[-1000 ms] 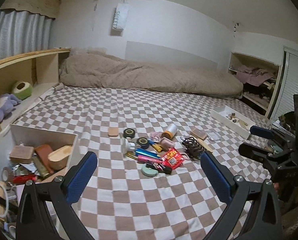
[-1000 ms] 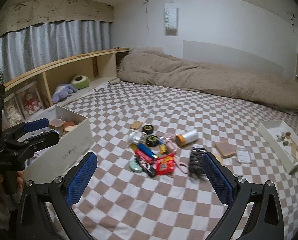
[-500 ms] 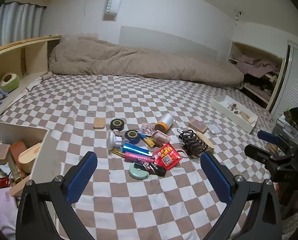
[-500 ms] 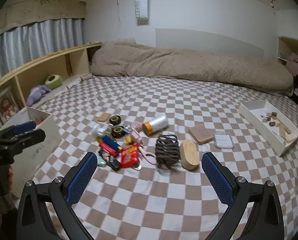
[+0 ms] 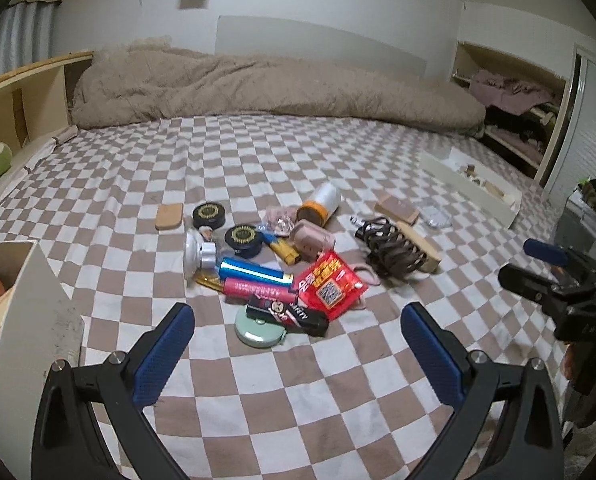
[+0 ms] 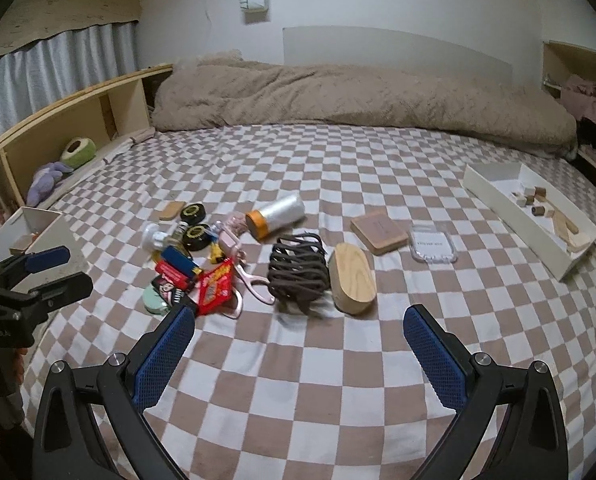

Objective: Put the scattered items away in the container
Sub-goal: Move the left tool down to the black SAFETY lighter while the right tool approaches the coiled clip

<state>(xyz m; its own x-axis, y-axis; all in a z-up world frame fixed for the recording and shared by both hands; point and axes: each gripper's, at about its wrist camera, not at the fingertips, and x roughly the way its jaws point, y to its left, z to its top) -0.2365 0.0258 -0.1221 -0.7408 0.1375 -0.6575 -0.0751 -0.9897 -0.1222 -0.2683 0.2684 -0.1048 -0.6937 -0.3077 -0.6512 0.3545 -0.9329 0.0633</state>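
Observation:
A pile of small items lies on the checked bedspread (image 5: 258, 380): a red snack packet (image 5: 330, 285), a black tube (image 5: 286, 314), a mint round case (image 5: 258, 330), a blue tube (image 5: 254, 270), two black round tins (image 5: 208, 215), an orange-capped roll (image 5: 320, 204), a dark claw clip (image 6: 298, 274) and a wooden oval brush (image 6: 354, 278). The white container (image 5: 34, 320) stands at the left with items inside. My left gripper (image 5: 298, 344) is open just short of the pile. My right gripper (image 6: 298, 344) is open in front of the clip and brush.
A long white tray (image 6: 526, 216) with wooden bits lies at the right. A wooden block (image 6: 380, 230) and clear case (image 6: 432, 246) rest near it. A rolled beige duvet (image 6: 358, 96) lines the far side; a wooden shelf (image 6: 58, 136) with plush toys runs along the left.
Both grippers have moved forward and lower toward the pile, which now looks larger. The left view swung right, so only the container's corner shows. Both stay open.

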